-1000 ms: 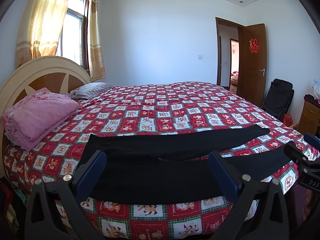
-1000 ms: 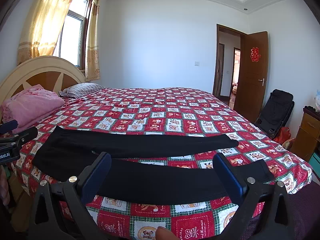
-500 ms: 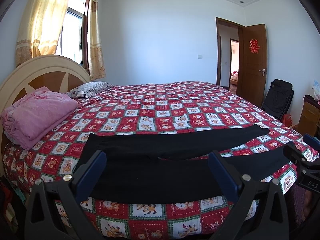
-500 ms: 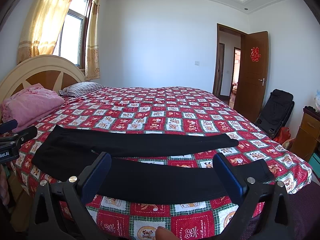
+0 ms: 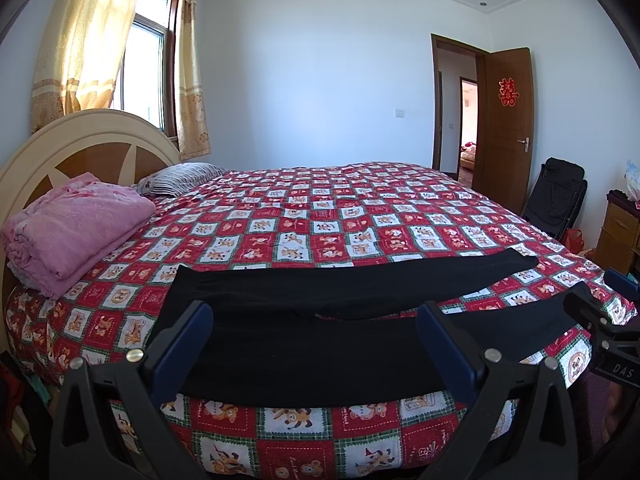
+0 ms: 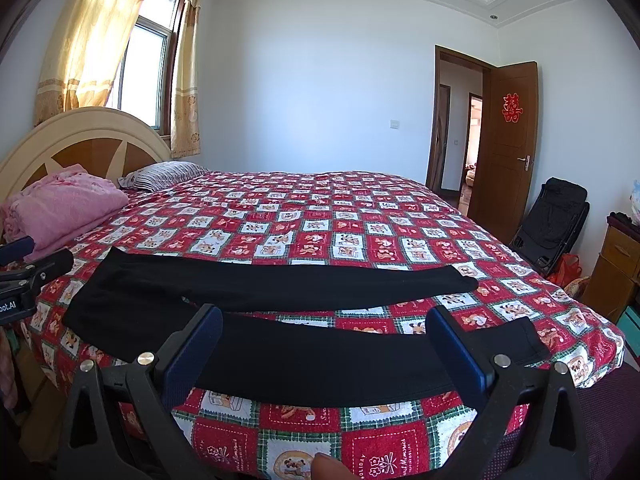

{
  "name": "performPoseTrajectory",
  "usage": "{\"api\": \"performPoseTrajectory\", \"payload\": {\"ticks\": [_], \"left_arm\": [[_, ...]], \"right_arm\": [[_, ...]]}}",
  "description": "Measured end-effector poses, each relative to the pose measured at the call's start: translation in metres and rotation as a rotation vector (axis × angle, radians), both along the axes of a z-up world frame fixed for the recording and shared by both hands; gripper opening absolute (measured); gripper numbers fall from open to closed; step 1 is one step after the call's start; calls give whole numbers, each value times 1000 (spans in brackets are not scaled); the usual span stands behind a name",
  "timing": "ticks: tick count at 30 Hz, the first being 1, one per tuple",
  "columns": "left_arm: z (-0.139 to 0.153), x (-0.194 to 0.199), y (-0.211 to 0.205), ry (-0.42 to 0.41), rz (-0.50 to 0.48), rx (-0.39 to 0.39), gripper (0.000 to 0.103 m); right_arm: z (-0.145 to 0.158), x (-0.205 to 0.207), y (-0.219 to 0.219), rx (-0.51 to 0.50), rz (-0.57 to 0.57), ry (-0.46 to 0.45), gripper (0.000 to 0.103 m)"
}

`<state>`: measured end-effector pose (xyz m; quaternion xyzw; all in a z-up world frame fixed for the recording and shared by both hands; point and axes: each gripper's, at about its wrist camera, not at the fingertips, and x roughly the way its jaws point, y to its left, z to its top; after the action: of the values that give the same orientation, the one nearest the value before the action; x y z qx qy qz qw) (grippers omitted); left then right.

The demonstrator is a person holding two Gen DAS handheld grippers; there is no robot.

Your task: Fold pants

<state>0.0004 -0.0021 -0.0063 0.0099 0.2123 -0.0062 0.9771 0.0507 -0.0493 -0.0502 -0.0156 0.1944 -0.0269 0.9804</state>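
Black pants [image 5: 312, 332] [image 6: 256, 312] lie flat across the near edge of the bed, waist to the left and the two legs spread apart toward the right. My left gripper [image 5: 316, 344] hovers open in front of the waist and crotch area, with nothing between its blue pads. My right gripper [image 6: 324, 348] is open too, held before the near leg, empty. Each gripper shows at the side of the other's view: the right one [image 5: 600, 312], the left one [image 6: 28, 276]. A fingertip [image 6: 328, 466] peeks in at the bottom of the right wrist view.
The bed [image 5: 360, 216] has a red patchwork quilt. A folded pink blanket [image 5: 68, 232] and a striped pillow [image 5: 180, 176] sit by the headboard [image 5: 80, 140]. A black folding chair [image 5: 556, 200], a wooden cabinet [image 5: 620, 232] and an open door [image 5: 508, 120] are at the right.
Both views have crept very slightly downward and closer to the bed edge. The pants and both open grippers are otherwise as before.
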Motion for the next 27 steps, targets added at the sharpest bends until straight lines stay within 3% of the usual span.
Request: {"api": "performPoseTrajectory", "payload": {"ticks": [13,19,27], "left_arm": [[-10,9,5,17,-6,-1,103],[-37,47,58,112,72,-93,103],[-77,109,142,206,255,-99,103]], "right_arm": [[-5,4,0,7,21,17,102],[-31,22,3,-17,86,90,102],[-84,51,-4,24,126,213,102]]}}
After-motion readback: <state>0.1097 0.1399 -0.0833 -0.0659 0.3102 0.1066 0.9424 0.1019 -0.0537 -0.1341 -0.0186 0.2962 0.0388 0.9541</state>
